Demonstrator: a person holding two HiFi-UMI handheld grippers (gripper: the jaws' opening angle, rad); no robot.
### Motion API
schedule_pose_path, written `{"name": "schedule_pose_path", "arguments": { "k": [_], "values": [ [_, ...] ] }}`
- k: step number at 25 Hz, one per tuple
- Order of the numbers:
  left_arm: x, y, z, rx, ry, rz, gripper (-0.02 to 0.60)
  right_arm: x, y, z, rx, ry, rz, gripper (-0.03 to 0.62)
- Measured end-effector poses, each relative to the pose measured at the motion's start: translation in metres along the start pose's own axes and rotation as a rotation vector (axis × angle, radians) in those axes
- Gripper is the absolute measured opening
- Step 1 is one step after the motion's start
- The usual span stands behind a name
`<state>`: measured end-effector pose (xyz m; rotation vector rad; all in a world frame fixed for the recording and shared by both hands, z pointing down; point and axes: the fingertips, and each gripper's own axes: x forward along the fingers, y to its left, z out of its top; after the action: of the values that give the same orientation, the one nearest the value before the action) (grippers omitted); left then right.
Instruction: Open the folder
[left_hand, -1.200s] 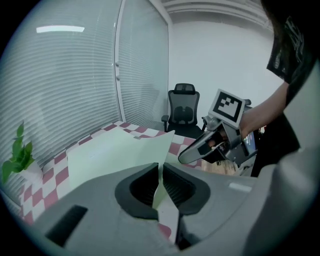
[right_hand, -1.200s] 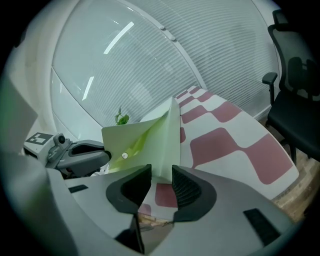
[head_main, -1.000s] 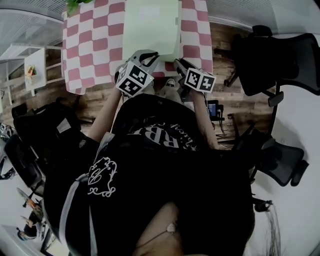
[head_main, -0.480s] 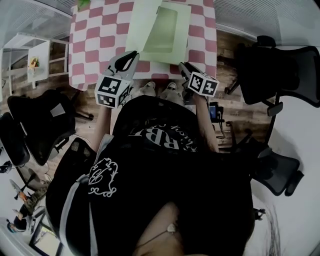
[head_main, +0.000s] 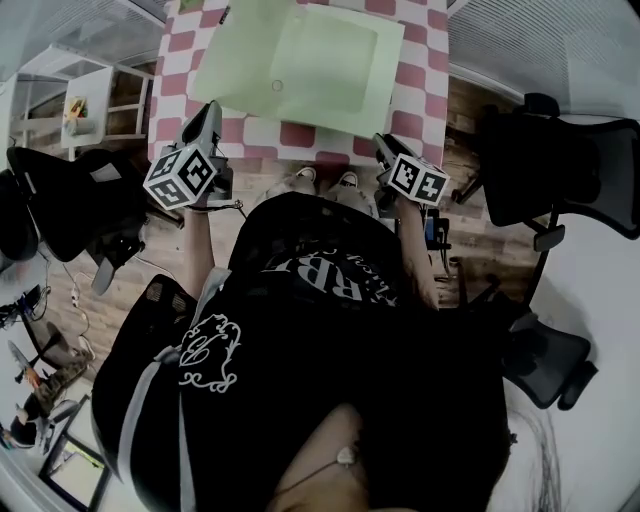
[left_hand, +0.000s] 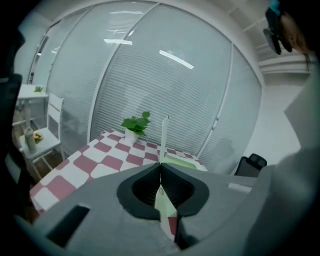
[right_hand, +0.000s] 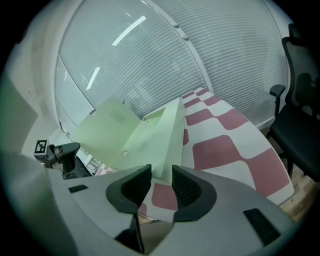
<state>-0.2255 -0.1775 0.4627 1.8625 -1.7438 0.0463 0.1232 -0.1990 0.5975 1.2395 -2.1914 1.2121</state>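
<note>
Lying open on the red-and-white checked table (head_main: 420, 95), the pale green folder (head_main: 335, 60) has its cover (head_main: 235, 60) spread to the left in the head view. That view puts the left gripper (head_main: 208, 112) at the cover's near left corner but does not show how its jaws stand. The left gripper view shows them pressed together, with the thin green cover running edge-on between them and up past the tips. A potted plant (left_hand: 136, 125) stands at the table's far end in that view.

The right gripper (head_main: 384, 150) sits at the table's near edge. Its own view shows the jaws wide apart and empty, the folder just beyond them, and the cover raised at a slant, which the head view flattens.

The person's dark shirt (head_main: 330, 330) fills the lower head view, and the top of the frame cuts off the folder's far edge.
</note>
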Motion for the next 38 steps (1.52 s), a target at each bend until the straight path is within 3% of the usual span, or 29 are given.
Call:
{"name": "schedule_pose_path", "arguments": {
  "k": [9,15,22,27,33,38],
  "values": [
    [0.0,0.09,-0.028,-0.351,-0.018,0.153,0.018,0.001,0.0,0.005,-0.032,-0.028,-0.055,0.127],
    [0.015,0.149,-0.069,-0.446,0.12,0.301,0.025,0.002,-0.004,0.012,-0.026,-0.037,-0.11,0.127],
    [0.028,0.182,-0.117,-0.458,0.386,0.386,0.057,0.0,-0.004,0.02,-0.016,-0.066,-0.156,0.12],
    [0.033,0.187,-0.127,-0.403,0.481,0.455,0.064,0.003,-0.004,0.02,-0.013,-0.068,-0.169,0.115],
    [0.033,0.186,-0.125,-0.413,0.447,0.448,0.064,0.002,-0.005,0.02,-0.005,-0.072,-0.181,0.115],
    [0.018,0.168,-0.096,-0.322,0.279,0.341,0.067,-0.001,0.0,0.025,-0.021,-0.077,-0.193,0.112]
  ]
}}
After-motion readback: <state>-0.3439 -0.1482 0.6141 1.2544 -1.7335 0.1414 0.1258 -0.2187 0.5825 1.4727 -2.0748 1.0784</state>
